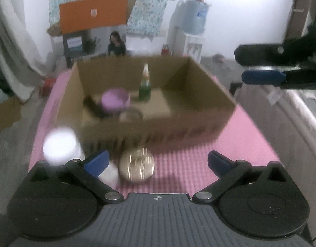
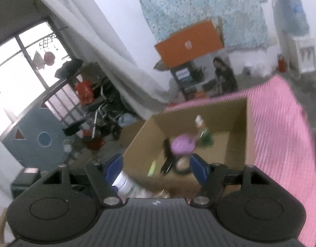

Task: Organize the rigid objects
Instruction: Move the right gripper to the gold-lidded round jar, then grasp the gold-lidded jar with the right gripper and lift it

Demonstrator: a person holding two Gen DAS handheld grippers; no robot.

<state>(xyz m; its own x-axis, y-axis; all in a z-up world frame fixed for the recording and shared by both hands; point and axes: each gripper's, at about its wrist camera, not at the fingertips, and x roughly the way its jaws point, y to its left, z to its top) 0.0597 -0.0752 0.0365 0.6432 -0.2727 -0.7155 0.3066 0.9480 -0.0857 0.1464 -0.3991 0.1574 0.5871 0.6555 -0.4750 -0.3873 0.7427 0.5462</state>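
So the left gripper (image 1: 156,160) hangs spread wide and empty low over the ribbed pink mat (image 1: 250,135), and the right gripper (image 2: 155,164) hovers with its jaws parted too, nothing gripped. Looks maybe halfway: a purple round bowl (image 1: 115,99), green glass bottle (image 1: 145,87) and clear round dish (image 1: 130,115) already sit in the open brown cardboard box (image 1: 199,111) at 12 o'clock. A shiny round metal tin (image 1: 136,165) and white cylindrical jar (image 1: 60,146) at 10 o'clock still wait in this cluttered room.
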